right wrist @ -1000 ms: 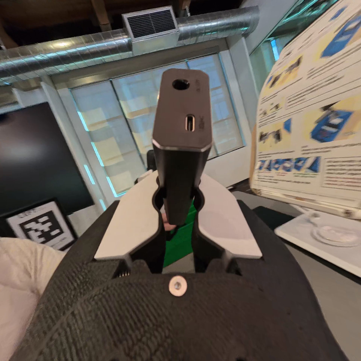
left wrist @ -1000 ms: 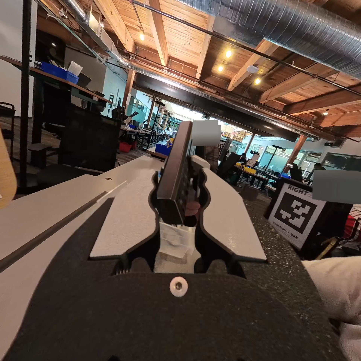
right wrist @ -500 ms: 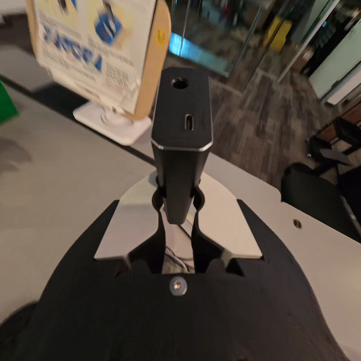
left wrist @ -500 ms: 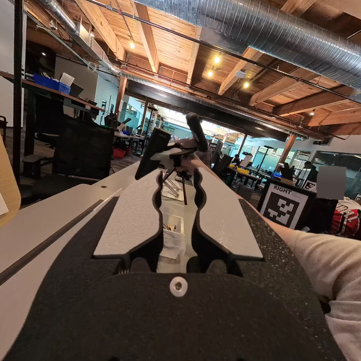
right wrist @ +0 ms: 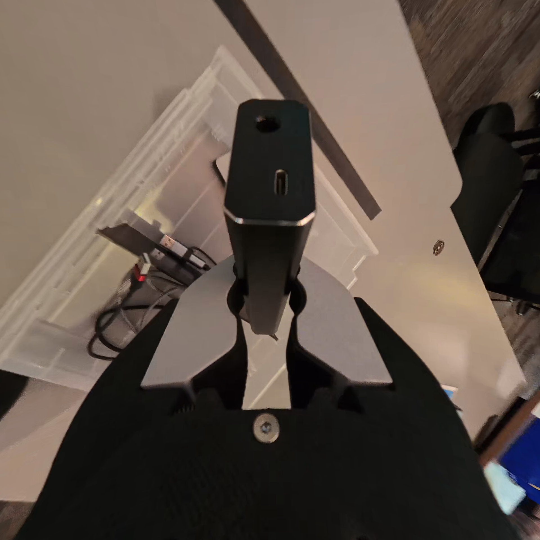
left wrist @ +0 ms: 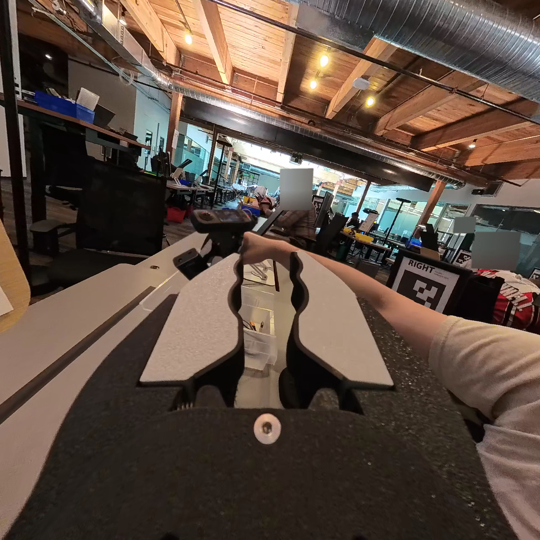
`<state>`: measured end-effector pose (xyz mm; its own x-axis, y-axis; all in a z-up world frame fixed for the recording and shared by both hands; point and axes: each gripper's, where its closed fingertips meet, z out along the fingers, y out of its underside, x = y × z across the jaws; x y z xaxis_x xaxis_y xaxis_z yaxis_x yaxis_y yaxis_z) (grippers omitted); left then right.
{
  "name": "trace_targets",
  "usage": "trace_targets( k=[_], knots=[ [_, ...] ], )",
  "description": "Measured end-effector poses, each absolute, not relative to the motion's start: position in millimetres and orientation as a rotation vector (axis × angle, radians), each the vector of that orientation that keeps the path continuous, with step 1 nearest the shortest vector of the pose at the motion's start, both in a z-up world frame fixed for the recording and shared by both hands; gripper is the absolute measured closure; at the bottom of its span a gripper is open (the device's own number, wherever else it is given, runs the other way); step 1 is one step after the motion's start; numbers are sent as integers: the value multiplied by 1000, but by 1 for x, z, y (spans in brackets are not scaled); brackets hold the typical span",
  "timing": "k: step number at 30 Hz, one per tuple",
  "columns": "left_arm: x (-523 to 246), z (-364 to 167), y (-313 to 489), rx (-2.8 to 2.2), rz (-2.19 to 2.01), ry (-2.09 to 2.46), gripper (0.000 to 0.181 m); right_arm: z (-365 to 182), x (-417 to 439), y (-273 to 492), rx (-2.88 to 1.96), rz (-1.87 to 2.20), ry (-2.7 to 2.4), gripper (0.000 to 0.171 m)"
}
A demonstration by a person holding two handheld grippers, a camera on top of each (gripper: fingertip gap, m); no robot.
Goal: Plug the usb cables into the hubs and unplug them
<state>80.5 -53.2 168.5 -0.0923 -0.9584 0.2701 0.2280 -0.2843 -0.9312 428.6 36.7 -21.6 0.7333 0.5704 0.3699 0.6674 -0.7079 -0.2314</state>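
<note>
The dark metal rectangular USB hub [right wrist: 270, 222] is clamped upright between the right gripper [right wrist: 266, 287] fingers, above a clear plastic tray [right wrist: 87, 263] holding grey braided USB cables [right wrist: 175, 248] on the white table [right wrist: 394, 146]. The left gripper [left wrist: 265, 263] is parted and holds nothing.

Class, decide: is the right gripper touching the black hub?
Touching. The right wrist view shows the right gripper with both fingers pressed against the sides of the hub, no gap on either side.
</note>
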Motion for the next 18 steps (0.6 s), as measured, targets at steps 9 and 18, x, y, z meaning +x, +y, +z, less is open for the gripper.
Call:
trace_targets(
  k=[9,18],
  knots=[
    [78,167,-50,-1202,-1557,922,152,-85,439,44,-2716,-616,-1389,142],
    [82,161,-50,-1226,-1541,955,152,-131,442,26,-2896,-518,-1662,141]
  ],
)
